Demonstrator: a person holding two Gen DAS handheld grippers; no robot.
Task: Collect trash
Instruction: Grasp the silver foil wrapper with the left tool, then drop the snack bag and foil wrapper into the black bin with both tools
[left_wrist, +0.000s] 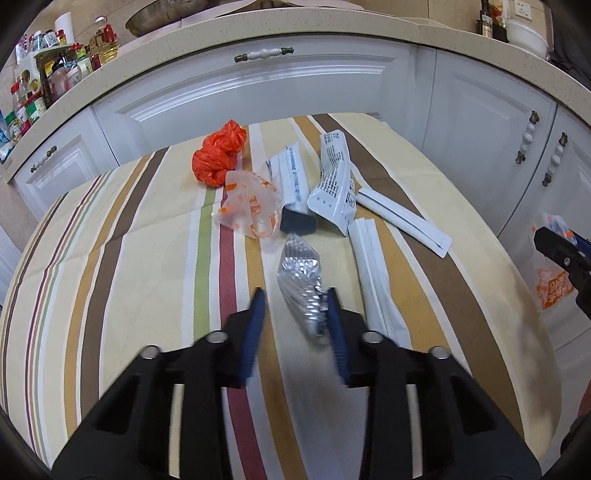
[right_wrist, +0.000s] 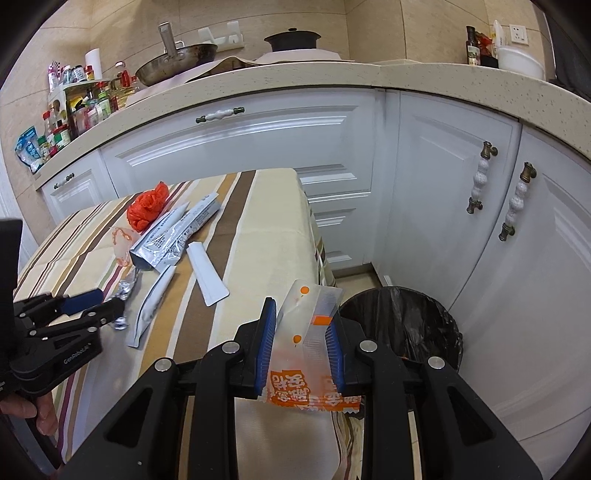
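Reaching low over the striped table (left_wrist: 110, 236), left gripper (left_wrist: 295, 299), fingers wide apart, pointing toward the cabinets (left_wrist: 258, 88). Foil wrapper (left_wrist: 301, 280) lying between the blue pads (left_wrist: 256, 317), touching or nearly touching the right-hand one, near end blurred; not clamped. Beyond the tips, lying close together: clear orange-printed wrapper (left_wrist: 251, 206), black cap (left_wrist: 297, 221), orange bag (left_wrist: 218, 155) at the far side, printed pouch (left_wrist: 334, 181), white sachets (left_wrist: 369, 266) to the right.

Held level past the table's right edge, right gripper (right_wrist: 302, 317), fingers partly closed on an orange snack wrapper (right_wrist: 310, 347); both pads (right_wrist: 266, 347) pressing its sides, top end standing up above the tips, printed end hanging below. Black-lined bin (right_wrist: 406, 325) on the floor just ahead and to the right, at the foot of the white cabinets. Wrapper not yet over the bin opening.

From the right wrist view: left gripper (right_wrist: 107, 301) at the table's near left, tips at the foil wrapper (right_wrist: 123, 291), bare hand (right_wrist: 29, 413) visible below its body.
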